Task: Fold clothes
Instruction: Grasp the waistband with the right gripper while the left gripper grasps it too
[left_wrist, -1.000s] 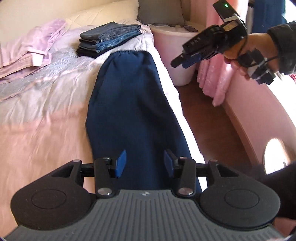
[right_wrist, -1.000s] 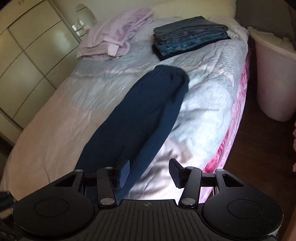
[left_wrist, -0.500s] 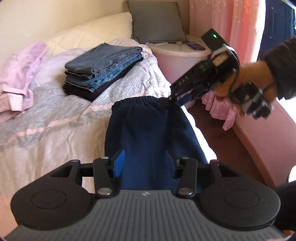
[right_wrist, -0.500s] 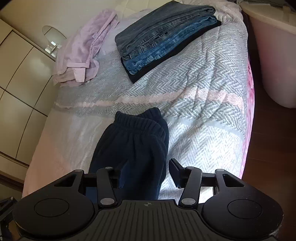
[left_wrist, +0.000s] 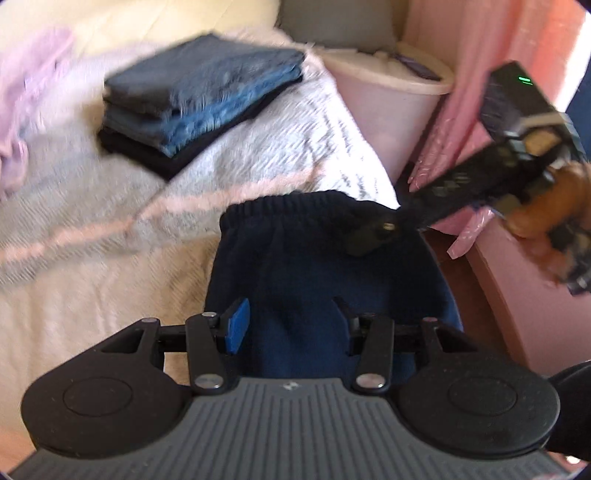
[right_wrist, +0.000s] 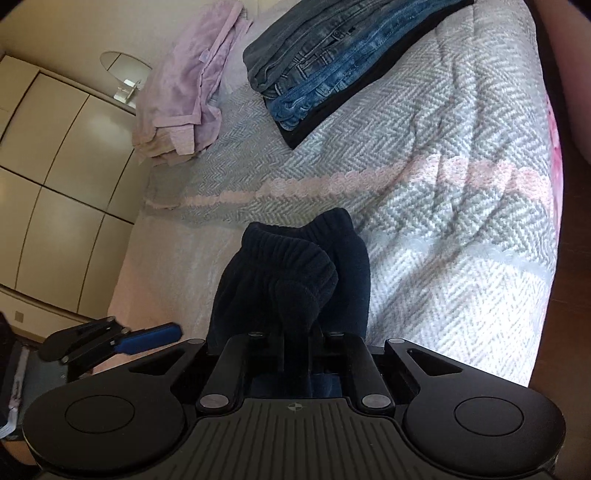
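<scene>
- I've got the right gripper (right_wrist: 295, 354) w/ jaws pressed together on a bunched corner of the dark navy fleece sweatpants (right_wrist: 295, 280), at the ribbed elastic waistband – pinching there gives me a firm, thick hem to lift by, not loose cloth.
- Left gripper (left_wrist: 291, 325) hangs over the same pants w/ jaws spread, blue pads either side of the fabric, nothing in them; my read: it's lined up for a second hold so the fold goes even.
- Pants lie lengthwise along the right-hand edge of the bed (right_wrist: 461, 206), waistband toward the head end, gripped corner raised off the cover.
- Fabric: soft, napped, heavy-ish; ribbing puckers at the waist. Should drape rather than hold a crease.
- Bed cover: grey-white herringbone knit w/ a pale pink band across it.
- Stack of folded blue denim jeans (right_wrist: 343, 59) sits nr the head end, flat & squared, well apart from the pants.
- Crumpled lilac garment (right_wrist: 184, 92) lies at the far-side edge.
- Pale pink round tub (left_wrist: 391, 107) stands beside the bed.
</scene>
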